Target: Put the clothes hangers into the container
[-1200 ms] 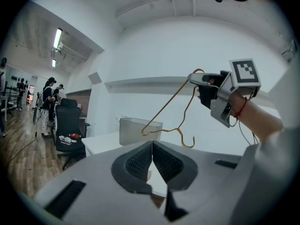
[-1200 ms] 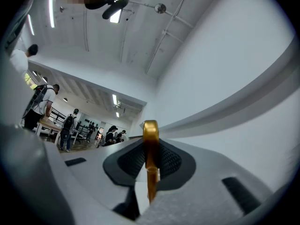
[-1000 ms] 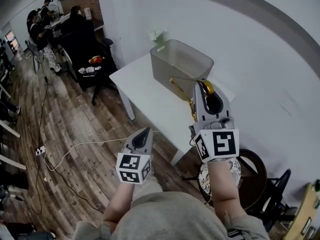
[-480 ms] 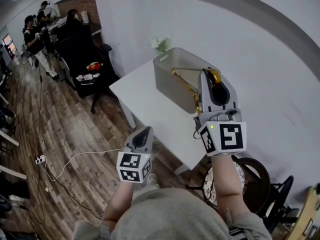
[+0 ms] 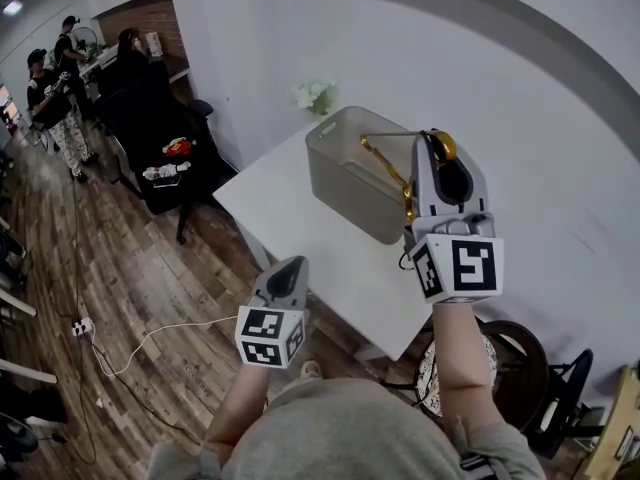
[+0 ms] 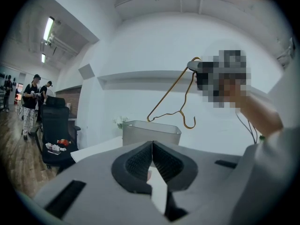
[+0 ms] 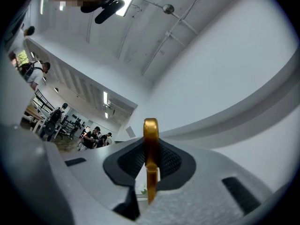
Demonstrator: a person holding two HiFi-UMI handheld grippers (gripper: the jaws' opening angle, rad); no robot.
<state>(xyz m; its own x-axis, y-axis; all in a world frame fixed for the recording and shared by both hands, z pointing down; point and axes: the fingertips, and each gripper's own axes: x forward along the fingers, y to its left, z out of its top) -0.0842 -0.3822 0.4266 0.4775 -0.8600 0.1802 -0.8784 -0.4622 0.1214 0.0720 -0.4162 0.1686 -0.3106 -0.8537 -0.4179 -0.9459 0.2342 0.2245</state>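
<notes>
A gold wire clothes hanger [image 5: 388, 171] hangs over the grey plastic container [image 5: 350, 183] on the white table [image 5: 300, 223]. My right gripper [image 5: 443, 158] is shut on the hanger [image 7: 150, 158], raised above the container's right end. From the left gripper view the hanger [image 6: 174, 100] dangles above the container [image 6: 151, 131]. My left gripper [image 5: 287, 278] is shut with nothing in it, low at the table's near edge, well left of the container; its jaws [image 6: 152, 161] meet.
White flowers [image 5: 314, 96] stand behind the container by the wall. A black office chair [image 5: 150, 138] with small items sits left of the table. People stand far left [image 5: 50, 93]. A cable [image 5: 150, 333] lies on the wood floor. A round dark stool [image 5: 505, 363] is below right.
My right gripper has lifted and carried the hanger up and rightward, from in front of the container to above it. The left gripper has barely moved.
</notes>
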